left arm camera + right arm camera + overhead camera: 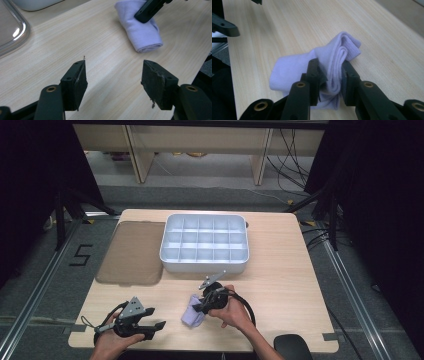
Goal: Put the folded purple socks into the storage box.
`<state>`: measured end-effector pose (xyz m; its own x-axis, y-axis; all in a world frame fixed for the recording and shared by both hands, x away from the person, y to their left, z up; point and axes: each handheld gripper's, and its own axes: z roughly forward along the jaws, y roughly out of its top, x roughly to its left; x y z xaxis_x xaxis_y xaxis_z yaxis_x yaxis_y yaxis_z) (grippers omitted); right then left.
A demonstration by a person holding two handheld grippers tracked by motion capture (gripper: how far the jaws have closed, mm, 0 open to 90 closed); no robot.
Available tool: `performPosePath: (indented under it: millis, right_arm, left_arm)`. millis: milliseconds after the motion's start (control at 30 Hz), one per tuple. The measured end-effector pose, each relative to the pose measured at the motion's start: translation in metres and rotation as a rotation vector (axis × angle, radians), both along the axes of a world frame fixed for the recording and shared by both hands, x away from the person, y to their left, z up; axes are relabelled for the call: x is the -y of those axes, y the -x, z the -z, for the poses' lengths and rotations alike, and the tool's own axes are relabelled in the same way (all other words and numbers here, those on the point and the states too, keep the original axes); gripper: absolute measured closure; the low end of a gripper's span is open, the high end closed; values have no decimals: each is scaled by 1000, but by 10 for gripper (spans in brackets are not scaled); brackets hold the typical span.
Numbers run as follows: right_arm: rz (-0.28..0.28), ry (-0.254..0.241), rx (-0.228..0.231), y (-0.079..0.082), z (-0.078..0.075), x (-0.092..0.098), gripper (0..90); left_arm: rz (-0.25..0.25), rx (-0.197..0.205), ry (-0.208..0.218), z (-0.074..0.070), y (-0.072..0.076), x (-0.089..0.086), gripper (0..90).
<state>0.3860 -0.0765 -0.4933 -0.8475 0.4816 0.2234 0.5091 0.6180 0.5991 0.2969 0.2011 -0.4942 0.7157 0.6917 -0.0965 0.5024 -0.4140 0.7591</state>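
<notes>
Near the front edge of the table (280,285), the right gripper (331,75) is pinching a folded lilac sock (312,67), while the left gripper (113,82) is hanging open and empty at its left. Lifting the sock toward the white divided tray (205,262) at the far side probably comes next, calling for a firm hold.

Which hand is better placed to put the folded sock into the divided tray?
Right. The right gripper already pinches the lavender sock, close to the tray. The left gripper is open over bare table.
</notes>
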Motion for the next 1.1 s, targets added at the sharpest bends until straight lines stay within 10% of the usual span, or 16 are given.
performPosePath:
  millis: [1100]
  right_arm:
    - [40, 10, 143, 2, -58, 27, 732]
  left_arm:
    - [-21, 7, -17, 9, -5, 1, 304]
